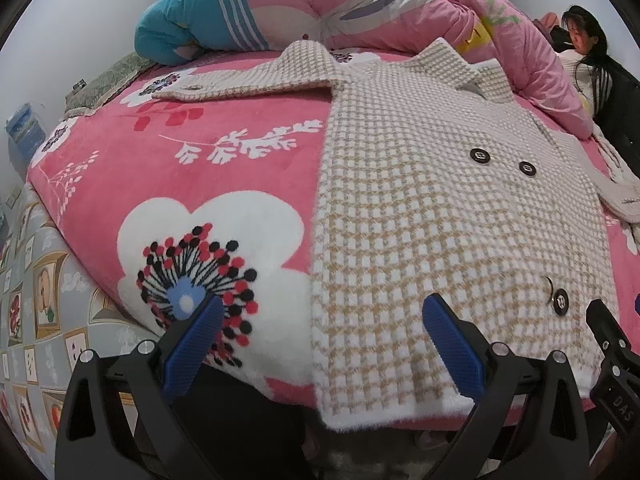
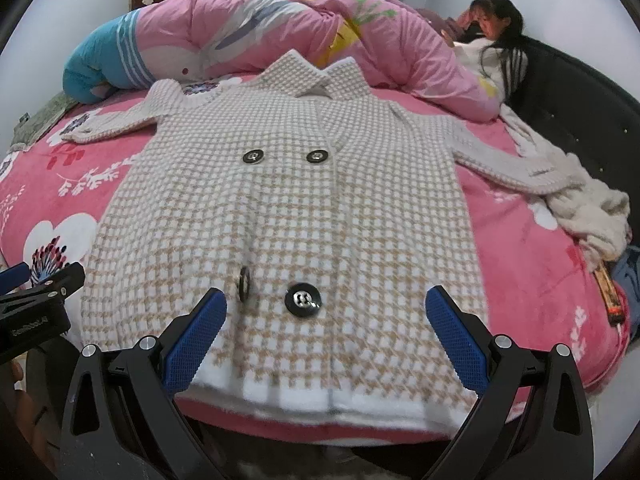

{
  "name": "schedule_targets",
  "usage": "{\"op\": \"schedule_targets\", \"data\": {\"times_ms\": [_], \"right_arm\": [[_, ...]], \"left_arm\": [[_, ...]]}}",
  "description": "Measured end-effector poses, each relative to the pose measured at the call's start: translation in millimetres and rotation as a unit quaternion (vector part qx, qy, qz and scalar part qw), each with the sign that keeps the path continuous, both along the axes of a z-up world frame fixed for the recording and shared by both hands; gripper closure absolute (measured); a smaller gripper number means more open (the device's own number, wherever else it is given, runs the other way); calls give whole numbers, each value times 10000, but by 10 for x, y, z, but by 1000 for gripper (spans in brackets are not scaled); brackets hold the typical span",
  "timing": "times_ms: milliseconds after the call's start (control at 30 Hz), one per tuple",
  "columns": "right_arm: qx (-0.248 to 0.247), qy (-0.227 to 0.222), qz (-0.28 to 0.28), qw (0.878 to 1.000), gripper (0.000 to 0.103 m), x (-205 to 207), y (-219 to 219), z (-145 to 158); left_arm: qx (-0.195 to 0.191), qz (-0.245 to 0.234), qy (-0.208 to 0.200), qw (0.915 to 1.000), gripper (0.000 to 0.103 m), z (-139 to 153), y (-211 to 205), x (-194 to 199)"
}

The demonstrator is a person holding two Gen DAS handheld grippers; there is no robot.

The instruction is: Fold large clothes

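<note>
The checked coat [image 2: 280, 200] lies flat and face up on the pink blanket [image 2: 532, 248], sleeves spread, hem at the blanket's near edge. Your left gripper [image 1: 320, 344] and right gripper [image 2: 326, 336] hover over that hem, both wide open, holding nothing.

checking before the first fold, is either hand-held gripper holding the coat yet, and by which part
Nothing is held. The left hand-held gripper and right hand-held gripper are both open above the hem of the houndstooth coat.
</note>
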State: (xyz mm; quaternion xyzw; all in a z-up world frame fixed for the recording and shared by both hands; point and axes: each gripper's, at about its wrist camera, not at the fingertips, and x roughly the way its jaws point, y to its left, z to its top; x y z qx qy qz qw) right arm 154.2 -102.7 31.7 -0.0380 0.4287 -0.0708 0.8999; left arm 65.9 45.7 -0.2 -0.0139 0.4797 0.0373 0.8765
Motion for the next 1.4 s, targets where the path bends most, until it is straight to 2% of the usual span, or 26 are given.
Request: {"op": "schedule_targets", "data": {"times_ms": [233,467,633,733,833,967,1133,1233,1300,1400], "right_arm": [[26,62,90,9999,7,193,50,-54],[259,96,340,9990,7,452,89,-96],[291,103,476,9984,7,745,142,-184],[332,201,603,9974,7,1009,211,-242],[433,340,787,9954,7,1289,275,-279],[547,280,974,9933,7,1656,410,-211],[749,411,1373,9868,7,2202,710,-179],[741,524,1481,9848,7,2465,902,-275],[683,668,1524,9837,7,2608,1007,-413],[657,1067,1561,9798,7,2749,1108,-695]], "left_arm": [[45,46,88,9999,5,-88,24,167],[140,47,148,9998,5,-186,44,380],[96,0,217,9997,5,-245,124,639],[268,-6,152,9995,5,-201,208,806],[-68,17,109,9999,5,-133,460,1020],[-361,4,-254,9990,5,13,846,1244],[-1038,-117,-687,9921,5,173,1472,1649],[-1103,187,-941,9893,5,215,1846,1971],[-1192,501,-954,9870,5,145,2120,2285],[-1112,1021,-950,9840,5,-1,2406,2646]]}}
